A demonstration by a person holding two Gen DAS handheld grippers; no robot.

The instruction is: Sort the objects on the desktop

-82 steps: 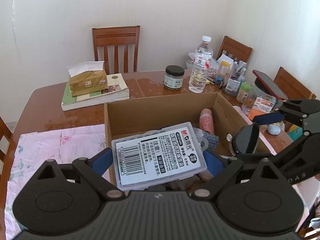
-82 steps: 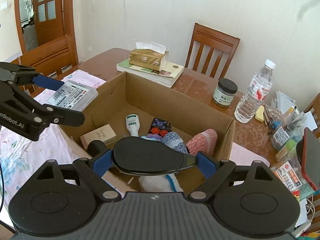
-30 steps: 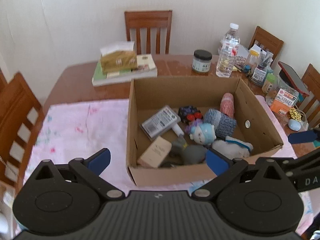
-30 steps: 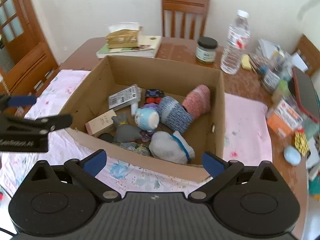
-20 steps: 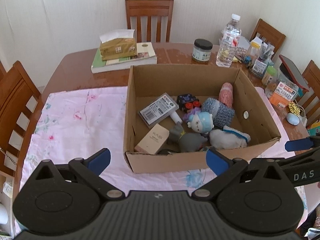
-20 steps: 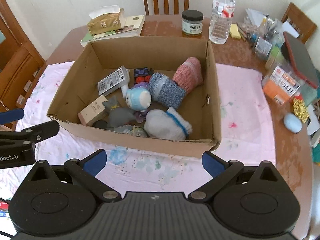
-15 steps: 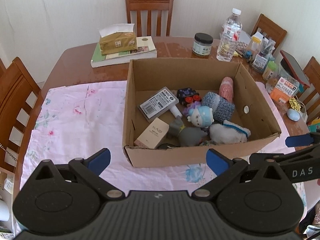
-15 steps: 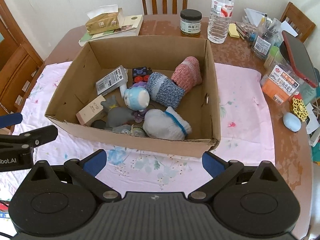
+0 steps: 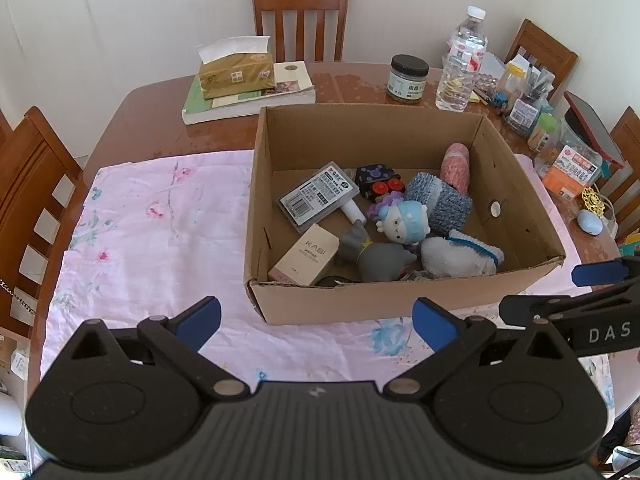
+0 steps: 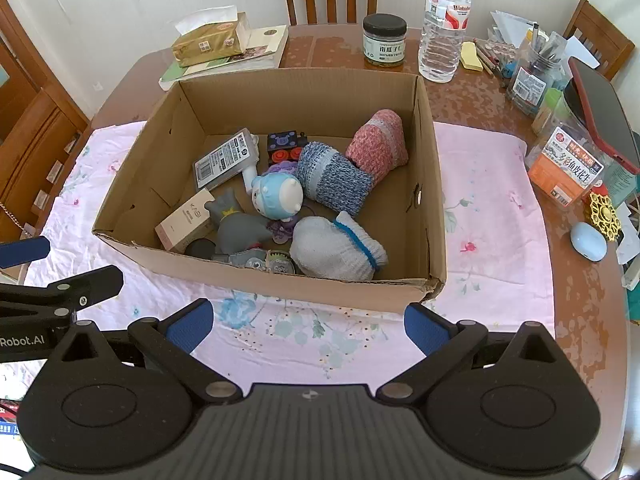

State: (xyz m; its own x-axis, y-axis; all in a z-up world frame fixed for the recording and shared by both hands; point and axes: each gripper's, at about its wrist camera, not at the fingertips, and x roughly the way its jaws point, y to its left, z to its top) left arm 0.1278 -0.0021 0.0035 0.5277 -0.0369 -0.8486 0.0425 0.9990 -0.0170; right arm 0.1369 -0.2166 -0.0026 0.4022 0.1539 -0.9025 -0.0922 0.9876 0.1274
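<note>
Cardboard box (image 10: 224, 280) sits mid-tabletop on the pink cloth (image 9: 160, 220), already holding the grey case (image 10: 226, 160), rolled socks (image 10: 332, 178) and toys. I hold my left tool (image 9: 316, 318) and right tool (image 10: 308, 320) wide open and empty, short of the box, probably because the sorting looks finished.

One box (image 10: 280, 284), three rolled socks (image 10: 334, 178), two claws (image 10: 308, 326).

Both tools are matte black plastic with ribbed bases, round side discs and silver pivot screws. The left gripper (image 9: 316, 318) and right gripper (image 10: 308, 326) carry blue pads (image 9: 199, 318). White lettering, cut off by the frame, seems to read "DAS" and "Robot.AI".
</note>
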